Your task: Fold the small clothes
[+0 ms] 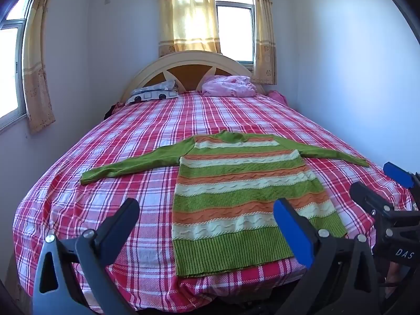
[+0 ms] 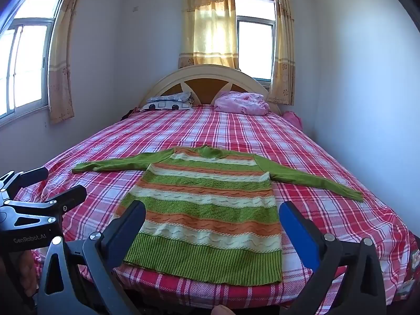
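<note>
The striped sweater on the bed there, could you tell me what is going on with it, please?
A person holds a two-finger gripper in each hand at the foot of the bed. The striped sweater lies flat on the plaid sheet, hem nearest, both green sleeves spread out to the sides. The left gripper and the right gripper are both open, and neither touches the sweater. No fold has been made yet.

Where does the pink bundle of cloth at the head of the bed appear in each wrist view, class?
Left wrist view: pink bundle, upper middle, just right of centre.
Right wrist view: pink bundle, upper middle, right of centre.
Shared landmark: the arched headboard directly behind it.
</note>
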`<state>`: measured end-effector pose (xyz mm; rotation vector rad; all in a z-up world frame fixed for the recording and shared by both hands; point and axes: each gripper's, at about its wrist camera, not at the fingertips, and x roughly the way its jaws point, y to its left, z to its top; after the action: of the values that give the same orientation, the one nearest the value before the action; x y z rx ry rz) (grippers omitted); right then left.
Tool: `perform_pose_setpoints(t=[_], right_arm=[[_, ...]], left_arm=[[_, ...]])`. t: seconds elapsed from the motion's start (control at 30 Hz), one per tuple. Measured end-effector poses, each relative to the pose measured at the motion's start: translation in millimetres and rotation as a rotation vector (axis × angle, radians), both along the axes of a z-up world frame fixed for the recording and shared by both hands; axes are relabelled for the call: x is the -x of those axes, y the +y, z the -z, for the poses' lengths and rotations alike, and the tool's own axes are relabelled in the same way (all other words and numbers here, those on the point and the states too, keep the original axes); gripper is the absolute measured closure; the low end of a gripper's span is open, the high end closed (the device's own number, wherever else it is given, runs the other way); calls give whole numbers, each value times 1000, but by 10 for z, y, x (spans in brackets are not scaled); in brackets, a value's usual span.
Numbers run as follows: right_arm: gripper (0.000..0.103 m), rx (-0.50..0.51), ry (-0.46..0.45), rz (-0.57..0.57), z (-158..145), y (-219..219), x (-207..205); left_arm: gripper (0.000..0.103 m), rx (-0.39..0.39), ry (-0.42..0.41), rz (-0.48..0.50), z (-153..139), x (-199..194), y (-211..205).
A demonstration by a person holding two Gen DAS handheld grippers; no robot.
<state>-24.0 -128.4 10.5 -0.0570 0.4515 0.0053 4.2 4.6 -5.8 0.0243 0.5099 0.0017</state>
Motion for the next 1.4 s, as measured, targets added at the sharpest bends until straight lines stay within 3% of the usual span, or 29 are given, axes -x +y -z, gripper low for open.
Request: perform_pose_setpoints(t=[1.4], right_arm=[[1, 1, 2, 6, 21, -5, -18]], left_arm=[[0, 1, 5, 1, 6, 3, 27]])
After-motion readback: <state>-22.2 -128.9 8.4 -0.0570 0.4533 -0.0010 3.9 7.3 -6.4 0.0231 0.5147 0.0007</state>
